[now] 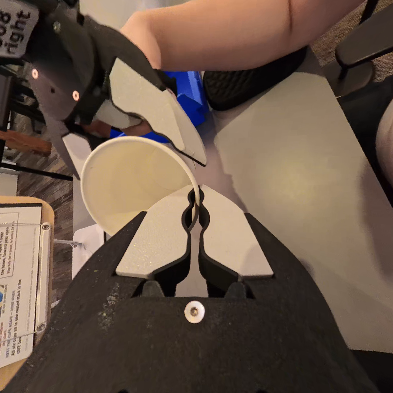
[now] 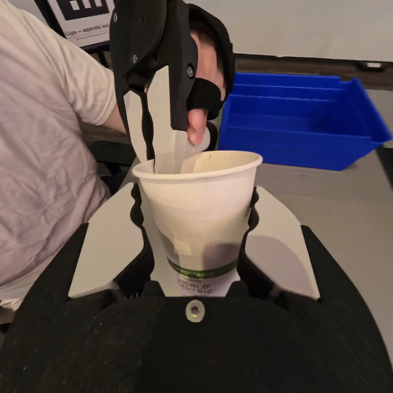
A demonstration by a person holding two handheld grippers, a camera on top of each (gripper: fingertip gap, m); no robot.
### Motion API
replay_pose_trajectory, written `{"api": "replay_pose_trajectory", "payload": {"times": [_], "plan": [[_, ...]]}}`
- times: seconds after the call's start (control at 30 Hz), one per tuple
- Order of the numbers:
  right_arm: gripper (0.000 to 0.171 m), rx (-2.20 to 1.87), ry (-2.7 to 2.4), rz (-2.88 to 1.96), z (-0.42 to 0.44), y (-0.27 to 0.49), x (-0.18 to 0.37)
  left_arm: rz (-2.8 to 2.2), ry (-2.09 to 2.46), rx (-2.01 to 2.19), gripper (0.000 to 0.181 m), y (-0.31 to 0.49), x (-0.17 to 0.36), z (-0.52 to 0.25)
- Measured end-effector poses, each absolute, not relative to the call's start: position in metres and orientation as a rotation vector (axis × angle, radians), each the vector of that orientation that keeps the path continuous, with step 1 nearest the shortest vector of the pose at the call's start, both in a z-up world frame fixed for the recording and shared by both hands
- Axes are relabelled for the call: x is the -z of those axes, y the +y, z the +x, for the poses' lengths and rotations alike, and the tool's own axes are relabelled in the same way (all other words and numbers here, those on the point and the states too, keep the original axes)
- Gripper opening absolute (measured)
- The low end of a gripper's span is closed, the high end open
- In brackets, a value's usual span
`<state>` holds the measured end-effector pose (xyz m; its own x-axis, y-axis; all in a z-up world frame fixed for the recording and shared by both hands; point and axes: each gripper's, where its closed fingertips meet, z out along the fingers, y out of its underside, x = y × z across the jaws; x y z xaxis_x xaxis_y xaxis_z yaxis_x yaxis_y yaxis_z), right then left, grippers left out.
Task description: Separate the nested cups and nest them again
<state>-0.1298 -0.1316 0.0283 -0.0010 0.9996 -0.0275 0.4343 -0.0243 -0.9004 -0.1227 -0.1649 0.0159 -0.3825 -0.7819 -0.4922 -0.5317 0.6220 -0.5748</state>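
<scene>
A white paper cup (image 2: 197,212) with a green band near its base is held between both grippers above the table. My right gripper (image 2: 194,189) is shut on the cup's body, one finger on each side. My left gripper (image 1: 196,191) is shut on the cup's rim, pinching the wall from above. In the left wrist view the cup's (image 1: 127,180) open mouth faces the camera, and the right gripper (image 1: 140,171) clasps it from behind. In the right wrist view the left gripper (image 2: 154,168) reaches down into the cup's mouth. I cannot tell if another cup sits inside.
A blue plastic bin (image 2: 297,127) stands on the grey table (image 2: 319,202) behind the cup; it also shows in the left wrist view (image 1: 189,93). A person's arm (image 1: 212,36) and light shirt (image 2: 42,148) are close. A printed sheet on a wooden board (image 1: 17,276) lies at left.
</scene>
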Motion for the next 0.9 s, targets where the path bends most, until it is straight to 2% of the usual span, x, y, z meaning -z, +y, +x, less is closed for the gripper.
{"api": "replay_pose_trajectory", "payload": {"times": [0.4, 0.5, 0.63, 0.7, 0.8, 0.9], "plan": [[0.093, -1.124, -1.602, -1.575, -0.129, -0.143, -0.016, -0.986, 2.1, 0.426, 0.002, -0.173, -0.013, -0.119], [0.092, -1.125, -1.58, -1.563, -0.125, -0.139, -0.019, -0.975, 1.999, 0.371, 0.022, -0.161, -0.024, -0.116], [0.092, -1.068, -1.539, -1.574, -0.114, -0.128, -0.023, -1.001, 1.88, 0.335, 0.032, -0.146, -0.046, -0.126], [0.092, -0.988, -1.479, -1.606, -0.098, -0.114, -0.027, -1.018, 1.792, 0.342, 0.036, -0.138, -0.065, -0.137], [0.093, -0.816, -1.261, -1.6, -0.051, -0.083, -0.054, -1.054, 1.689, 0.384, 0.033, -0.13, -0.089, -0.156], [0.093, -0.527, -0.785, -1.534, 0.043, -0.033, -0.1, -1.1, 1.651, 0.407, 0.029, -0.126, -0.096, -0.17]]}}
